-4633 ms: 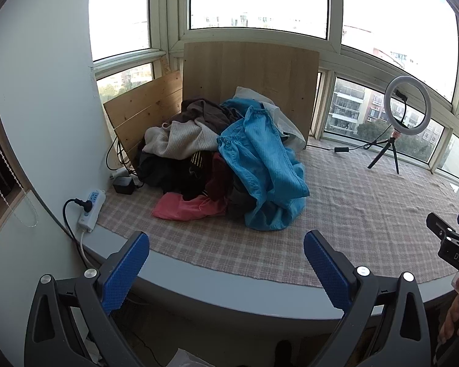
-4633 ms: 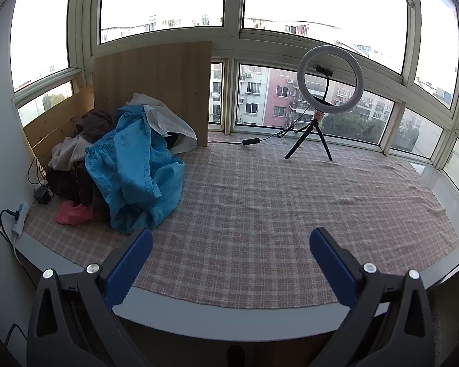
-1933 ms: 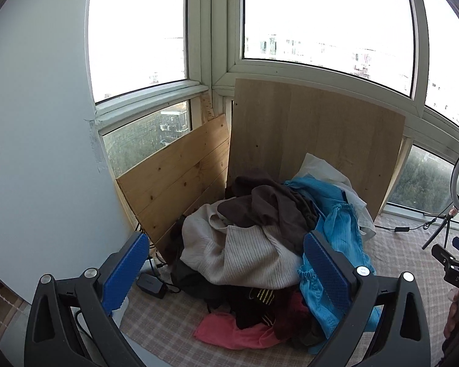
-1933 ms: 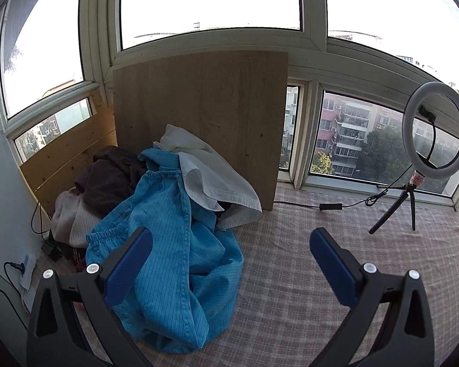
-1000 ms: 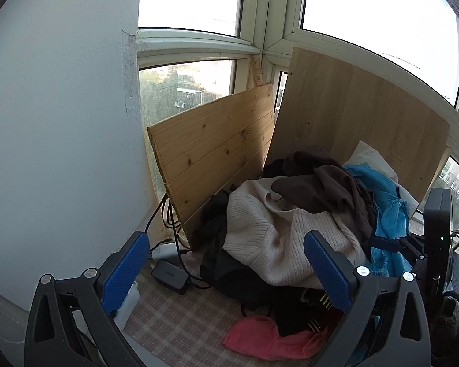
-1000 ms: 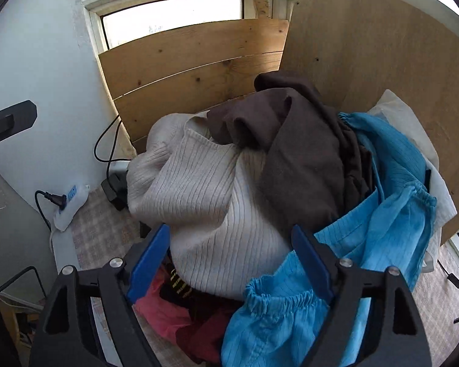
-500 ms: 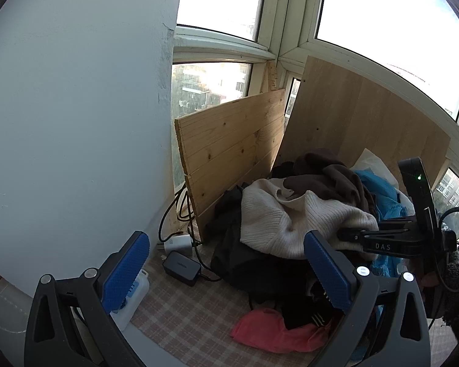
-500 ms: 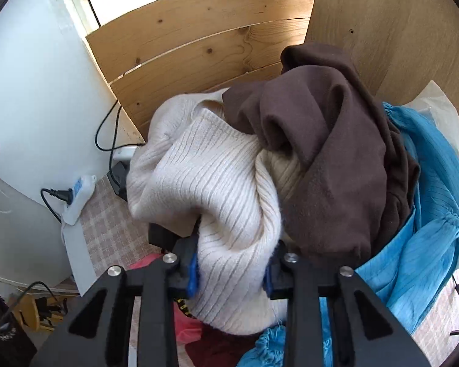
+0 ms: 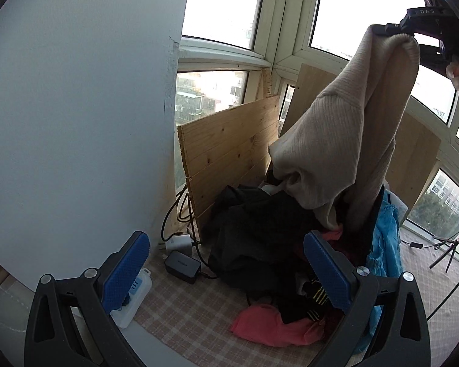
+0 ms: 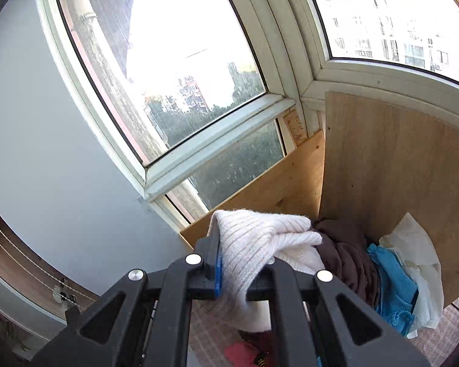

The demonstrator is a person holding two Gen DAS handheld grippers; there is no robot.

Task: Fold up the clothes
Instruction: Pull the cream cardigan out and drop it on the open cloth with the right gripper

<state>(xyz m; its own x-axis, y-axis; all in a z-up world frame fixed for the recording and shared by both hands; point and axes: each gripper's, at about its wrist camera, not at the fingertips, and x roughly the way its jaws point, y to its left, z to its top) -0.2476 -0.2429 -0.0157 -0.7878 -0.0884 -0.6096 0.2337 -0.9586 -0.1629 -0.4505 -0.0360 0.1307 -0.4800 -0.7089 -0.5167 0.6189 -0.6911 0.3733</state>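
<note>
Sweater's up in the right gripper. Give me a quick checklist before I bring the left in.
1. Right gripper shut on the sweater: ok.
2. Sweater clear of the pile: not ok, its lower end hangs down into the clothes.
3. Left gripper open and empty: ok.
4. Free edge within the left's view: ok, a hanging fold shows above the pile.
5. Cables and charger clear of the sweater: ok, they lie beside the pile.
6. Which part of the sweater is gripped: cannot tell.

Open air left of hanging sweater (image 9: 345, 134), wood boards (image 9: 229, 143) behind, clothes heap (image 9: 269, 238) below, charger (image 9: 182, 266) nr wall.
</note>
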